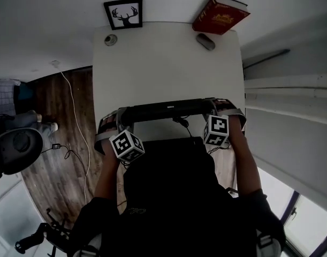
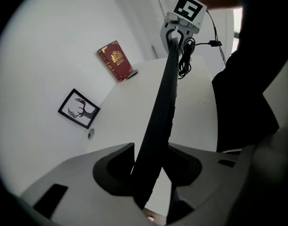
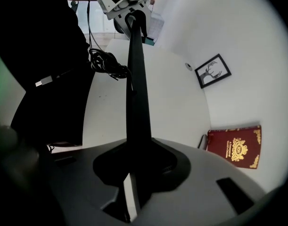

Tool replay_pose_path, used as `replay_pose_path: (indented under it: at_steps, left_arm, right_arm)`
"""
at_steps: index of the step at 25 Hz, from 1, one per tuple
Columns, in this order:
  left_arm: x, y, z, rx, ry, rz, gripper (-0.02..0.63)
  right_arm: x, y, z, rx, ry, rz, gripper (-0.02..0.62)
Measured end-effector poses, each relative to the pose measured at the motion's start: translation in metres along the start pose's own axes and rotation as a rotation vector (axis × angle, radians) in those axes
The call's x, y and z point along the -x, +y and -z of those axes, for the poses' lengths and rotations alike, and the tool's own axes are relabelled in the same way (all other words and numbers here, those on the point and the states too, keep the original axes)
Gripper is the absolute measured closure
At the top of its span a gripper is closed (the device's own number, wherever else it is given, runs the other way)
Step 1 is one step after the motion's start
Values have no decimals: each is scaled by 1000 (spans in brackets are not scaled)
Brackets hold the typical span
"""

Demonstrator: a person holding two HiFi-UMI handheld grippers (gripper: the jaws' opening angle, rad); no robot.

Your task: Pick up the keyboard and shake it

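Observation:
A black keyboard (image 1: 168, 110) hangs level over the near part of the white table (image 1: 163, 63), with one gripper at each end. My left gripper (image 1: 120, 118) has the keyboard's left end (image 2: 165, 93) between its jaws. That end lies against one jaw, and a white gap shows on the other side, so this gripper (image 2: 155, 166) is open around it. My right gripper (image 1: 215, 109) is shut on the right end (image 3: 135, 93), which fills its jaws (image 3: 134, 161). The keyboard's coiled cable (image 3: 106, 62) dangles below.
A red book (image 1: 219, 15) leans at the table's far right, with a small grey object (image 1: 205, 40) in front of it. A framed deer picture (image 1: 123, 13) and a small round item (image 1: 110, 39) sit at the far left. Wooden floor with cords (image 1: 72, 106) lies to the left.

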State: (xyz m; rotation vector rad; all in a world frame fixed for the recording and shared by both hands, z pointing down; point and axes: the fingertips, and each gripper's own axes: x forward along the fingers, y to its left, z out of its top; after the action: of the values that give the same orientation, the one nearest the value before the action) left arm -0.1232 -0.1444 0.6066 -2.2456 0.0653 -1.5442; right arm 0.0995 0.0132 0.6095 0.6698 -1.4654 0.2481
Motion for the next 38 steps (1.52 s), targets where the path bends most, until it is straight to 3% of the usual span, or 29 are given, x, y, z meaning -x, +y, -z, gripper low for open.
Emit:
replay_pose_path:
  at_steps: [7, 10, 16, 20, 22, 24, 26, 28, 34, 37, 38]
  left_arm:
    - [-25, 6, -6, -25, 20, 24, 442]
    - [-34, -2, -3, -18, 32, 68, 445]
    - [-45, -1, -3, 3, 65, 165, 445]
    - [-51, 12, -7, -34, 59, 199, 450]
    - [-55, 17, -11, -53, 49, 208, 461]
    - [-57, 20, -13, -55, 38, 218, 470]
    - [-57, 21, -14, -59, 30, 240, 480]
    - [-57, 20, -15, -87, 23, 275, 494]
    - [-64, 26, -18, -188, 19, 319, 531]
    - [-63, 30, -22, -168, 11, 353, 531]
    - [-63, 30, -23, -163, 10, 363, 530]
  right_arm:
    - [-27, -4, 7, -41, -11, -94, 505]
    - [-39, -7, 9, -16, -9, -143, 505]
    - [-52, -9, 8, 18, 23, -331, 505]
    - [-56, -26, 8, 34, 4, -357, 505]
    - [-61, -37, 10, 59, -20, -292, 503]
    - [-63, -57, 10, 71, -61, -134, 480]
    - [-52, -77, 4, 73, -133, 50, 403]
    - [-35, -84, -9, 94, -231, 165, 391]
    - [-2, -73, -61, 287, -348, 275, 391]
    - [-11, -73, -71, 280, -344, 262, 474]
    - [-14, -74, -70, 259, -342, 246, 472]
